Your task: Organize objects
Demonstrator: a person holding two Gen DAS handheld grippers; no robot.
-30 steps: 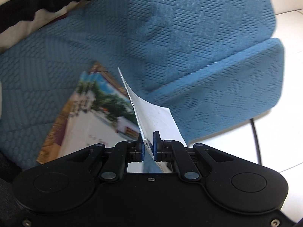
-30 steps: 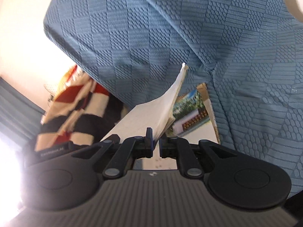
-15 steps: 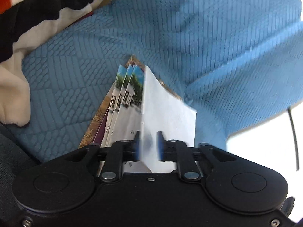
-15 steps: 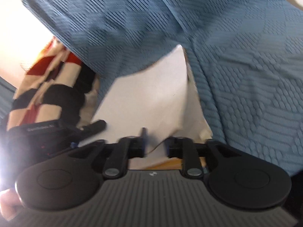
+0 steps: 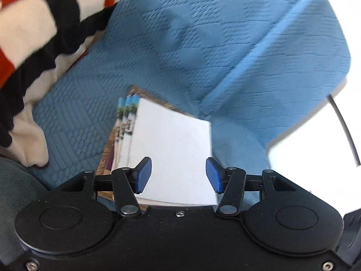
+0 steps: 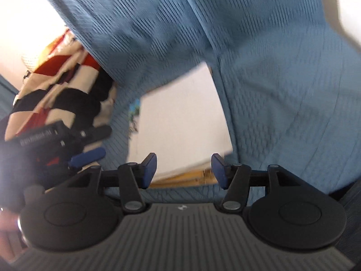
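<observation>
Blue quilted sofa cover, textured in diamond blocks, fills both views; pale floor shows at the edges. A striped blanket, black, red and cream, lies bunched at the left end.

We see the white booklet lying flat, blank side up, on top of a fanned stack of photo-cover booklets, which rests on a brown board on the seat cushion. The stack sits close against the fold where seat meets backrest.

Left gripper: blue pads spread wide, nothing between them, hovering just over the near edge of the white booklet. Right gripper: likewise wide open and empty, poised over the same booklet from the other side. We can make out the left tool in the right view too, at far left.

Our reading: placement looks done, stack roughly squared but not aligned — lower covers peek out at left.

Risks from here:
- The soft cushion may tilt the stack; a nudge from either pad on retreat could slide the top booklet off.
- Glossy covers look slippery; the fan could widen.
- Both views are motion-blurred, so we cannot tell contact with the paper.
</observation>
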